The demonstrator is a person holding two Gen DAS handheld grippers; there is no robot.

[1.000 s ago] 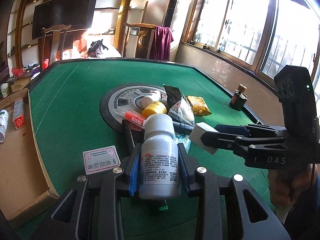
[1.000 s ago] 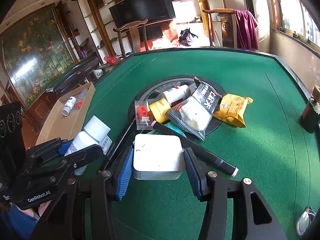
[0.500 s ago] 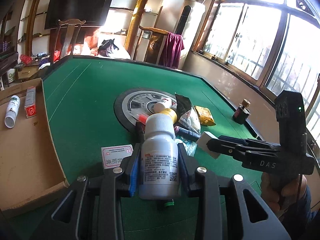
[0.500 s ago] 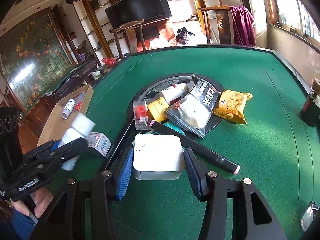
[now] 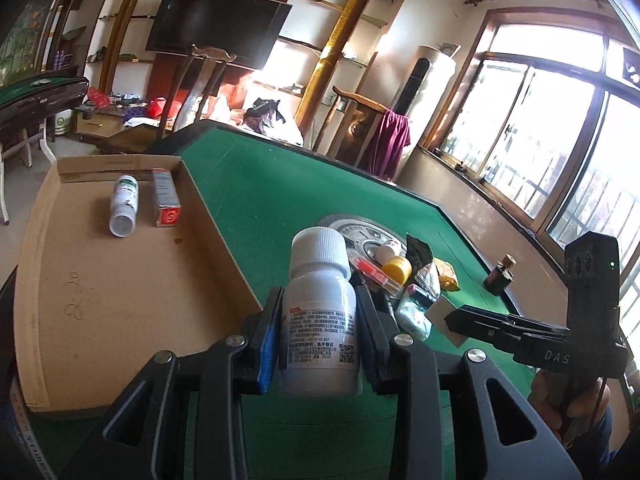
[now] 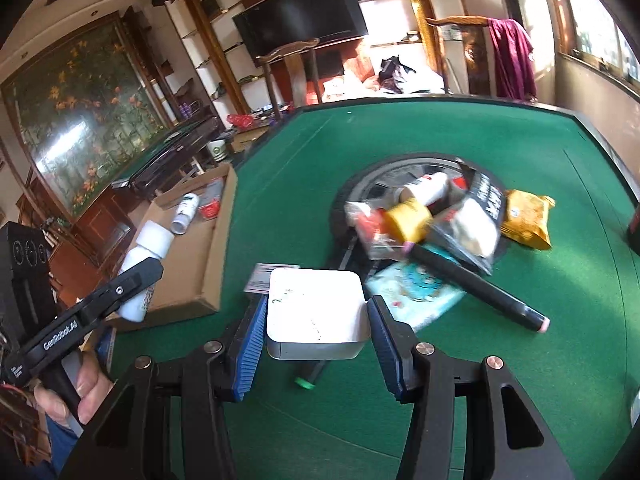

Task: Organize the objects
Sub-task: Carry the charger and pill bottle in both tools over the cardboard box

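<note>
In the left wrist view the left gripper [image 5: 320, 340], clamped on the white bottle [image 5: 319, 312], has swung from the central pile toward the cardboard box [image 5: 120, 300] at the desk's left edge, so a drop looks near. In the right wrist view the right gripper [image 6: 316, 328] holds the white box [image 6: 316, 316] above the green desk [image 6: 520, 380], now closer to that edge.

"DAS" in pale letters on the side of the right gripper [image 5: 452, 322]. "GenRobot.AI" in white on the side of the left gripper [image 6: 134, 280]. White bottle [image 5: 320, 320] has a printed label with a QR code; text too small to read.
</note>
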